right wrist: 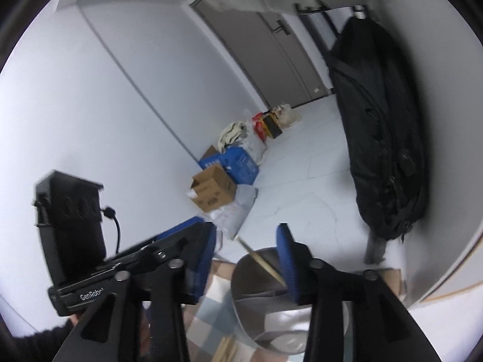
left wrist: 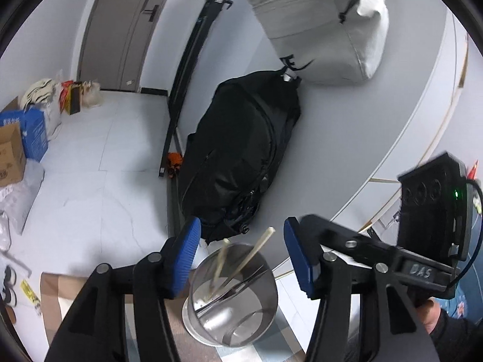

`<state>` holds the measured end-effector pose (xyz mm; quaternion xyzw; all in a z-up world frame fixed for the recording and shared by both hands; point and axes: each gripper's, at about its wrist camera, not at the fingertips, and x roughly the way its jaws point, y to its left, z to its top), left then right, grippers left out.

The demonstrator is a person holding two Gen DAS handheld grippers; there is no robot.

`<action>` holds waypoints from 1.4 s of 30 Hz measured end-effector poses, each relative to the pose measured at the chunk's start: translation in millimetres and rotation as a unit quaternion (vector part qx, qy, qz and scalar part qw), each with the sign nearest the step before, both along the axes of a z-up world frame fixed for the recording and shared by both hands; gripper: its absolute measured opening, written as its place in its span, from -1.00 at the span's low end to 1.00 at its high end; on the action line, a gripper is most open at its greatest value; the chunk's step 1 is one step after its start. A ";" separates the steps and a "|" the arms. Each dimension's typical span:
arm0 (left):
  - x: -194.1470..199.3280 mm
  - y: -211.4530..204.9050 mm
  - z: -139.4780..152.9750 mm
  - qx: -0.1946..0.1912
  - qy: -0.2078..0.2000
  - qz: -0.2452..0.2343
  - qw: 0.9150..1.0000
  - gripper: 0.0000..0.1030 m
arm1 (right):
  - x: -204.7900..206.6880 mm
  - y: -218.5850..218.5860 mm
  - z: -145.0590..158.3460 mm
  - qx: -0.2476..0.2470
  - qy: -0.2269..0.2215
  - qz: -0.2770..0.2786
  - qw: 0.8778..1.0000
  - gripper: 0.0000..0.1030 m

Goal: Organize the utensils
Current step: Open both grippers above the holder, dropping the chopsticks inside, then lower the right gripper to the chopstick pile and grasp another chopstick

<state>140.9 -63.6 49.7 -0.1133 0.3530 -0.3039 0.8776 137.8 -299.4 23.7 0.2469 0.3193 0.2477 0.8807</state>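
1. Your left gripper [left wrist: 241, 253] has its blue pads apart with nothing pressed between them; the steel utensil cup [left wrist: 231, 298] sits just below and between the fingers, low in the left wrist view.
2. Your right gripper [right wrist: 246, 259] is also apart and empty. In its own view the cup [right wrist: 271, 298] lies beneath and a little toward its right finger [right wrist: 286, 262].
3. Both grippers hang near the cup, one on either side; I cannot tell which is nearer.
4. Two pale chopsticks [left wrist: 256, 249] stand tilted in the cup, their long axes leaning up and away from you, tips clear of the rim. A dark metal utensil [left wrist: 238, 286] lies lower inside, slanted across the bowl.
5. The cup is shiny, round and open-topped, resting on a checked cloth [right wrist: 208, 310].
6. Judging by this, the chopsticks look placed; any further pieces lie out of sight.
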 end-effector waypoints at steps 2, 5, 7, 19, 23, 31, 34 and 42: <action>-2.4 7.5 -1.1 -0.001 0.011 0.012 1.000 0.01 | -8.4 -5.9 -0.2 0.001 0.001 -0.015 1.000 0.02; -13.2 21.5 0.1 -0.003 0.008 0.034 0.999 0.01 | -26.1 -14.7 -1.2 -0.009 -0.003 -0.035 0.999 0.10; -20.7 29.9 -0.8 0.002 0.001 0.052 0.999 0.02 | -36.8 -18.6 -3.6 -0.011 -0.001 -0.045 0.999 0.21; -66.1 74.7 -14.2 0.023 -0.007 0.166 0.986 0.24 | -94.4 7.4 -2.7 -0.050 -0.032 -0.039 0.997 0.54; -82.2 80.2 -25.7 0.042 -0.007 0.185 0.982 0.41 | -108.2 25.7 -5.9 -0.064 -0.038 -0.023 0.997 0.62; -99.1 98.4 -49.4 0.063 0.009 0.222 0.973 0.51 | -124.3 72.1 -31.6 -0.101 -0.008 0.028 0.994 0.64; -104.4 108.5 -62.2 0.068 0.019 0.232 0.970 0.51 | -126.5 92.1 -49.9 -0.121 0.019 0.056 0.991 0.64; -116.0 142.4 -99.8 0.081 0.063 0.269 0.958 0.51 | -123.4 157.4 -111.2 -0.188 0.095 0.151 0.966 0.15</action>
